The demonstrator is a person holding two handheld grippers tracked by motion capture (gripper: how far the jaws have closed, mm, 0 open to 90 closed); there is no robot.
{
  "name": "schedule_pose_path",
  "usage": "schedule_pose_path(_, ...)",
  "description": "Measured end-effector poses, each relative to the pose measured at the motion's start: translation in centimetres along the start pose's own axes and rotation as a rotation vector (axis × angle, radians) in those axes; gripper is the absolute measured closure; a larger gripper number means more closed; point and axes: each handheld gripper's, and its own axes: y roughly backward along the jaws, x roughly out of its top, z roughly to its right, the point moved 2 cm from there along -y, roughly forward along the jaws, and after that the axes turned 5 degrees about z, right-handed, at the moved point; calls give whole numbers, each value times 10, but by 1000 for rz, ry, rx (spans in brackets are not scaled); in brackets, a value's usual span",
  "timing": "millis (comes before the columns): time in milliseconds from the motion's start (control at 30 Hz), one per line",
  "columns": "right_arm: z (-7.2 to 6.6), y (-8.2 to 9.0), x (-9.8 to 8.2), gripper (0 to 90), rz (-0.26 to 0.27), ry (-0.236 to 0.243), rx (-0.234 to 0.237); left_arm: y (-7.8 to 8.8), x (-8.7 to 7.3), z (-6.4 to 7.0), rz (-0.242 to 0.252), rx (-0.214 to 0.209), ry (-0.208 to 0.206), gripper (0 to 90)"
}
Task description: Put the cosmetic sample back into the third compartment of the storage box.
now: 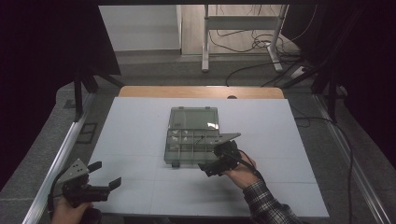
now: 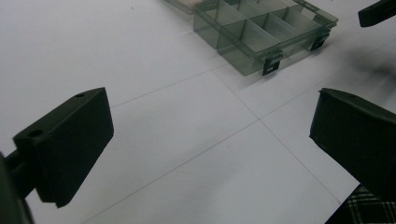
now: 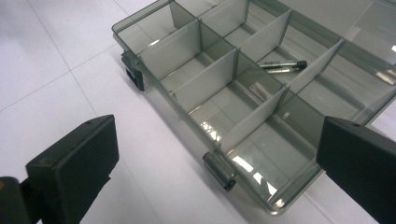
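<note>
A clear grey compartment box [image 1: 191, 140] lies open mid-table, its lid [image 1: 194, 118] folded flat on the far side. In the right gripper view, dividers split the box [image 3: 243, 93] into several cells, and a small dark rod-like part [image 3: 280, 66] lies in one. Two dark latches [image 3: 219, 170] sit on its near wall. My right gripper [image 1: 212, 158] hovers open at the box's front right corner; its own view [image 3: 219, 154] shows the near wall between the jaws. My left gripper [image 1: 105, 174] is open over bare board at the front left [image 2: 210, 135], well away from the box [image 2: 261, 32].
The white board [image 1: 140, 140] rests on a wooden table [image 1: 201, 92]. A metal rail [image 1: 60, 154] runs along the left side. Cables [image 1: 261, 44] and a frame's legs [image 1: 205, 42] stand on the floor beyond. A plaid sleeve [image 1: 266, 205] reaches in at the bottom right.
</note>
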Motion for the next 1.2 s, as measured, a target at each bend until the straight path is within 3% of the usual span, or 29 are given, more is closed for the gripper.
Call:
schedule_pose_path(467, 2, 16, -11, 0, 12, -23, -3, 0, 0, 1, 3, -15, -2, 0)
schedule_pose_path(1200, 7, 41, -23, 5, 21, -23, -44, 1, 0, -2, 10, -9, 15, 3)
